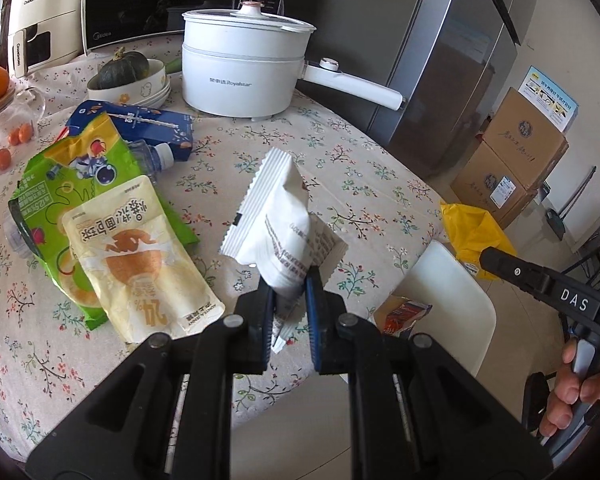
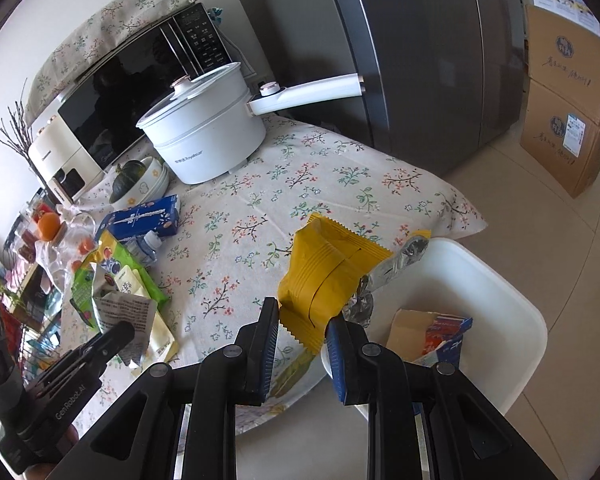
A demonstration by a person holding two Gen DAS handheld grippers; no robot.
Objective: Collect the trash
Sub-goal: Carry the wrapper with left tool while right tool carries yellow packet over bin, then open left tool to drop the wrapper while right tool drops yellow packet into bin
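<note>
A table [image 2: 340,184] under a cream cloth printed with small flowers fills the near room. Behind it stands a tall grey steel refrigerator [image 2: 412,60]. Right of that, 2 cardboard boxes [image 2: 568,96] sit stacked on a pale beige tiled floor [image 2: 580,264] against a white wall [image 1: 560,24] bearing a blue-edged poster [image 1: 548,98]. Soft daylight falls evenly across everything.

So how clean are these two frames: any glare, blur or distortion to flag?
Left wrist view: sharp, strong fisheye bending the grey metal fridge, dark corner vignette, room reflected in the glossy black microwave door. Right wrist view: equally sharp, same curvature, daylight glare on the beige floor tiles.
</note>
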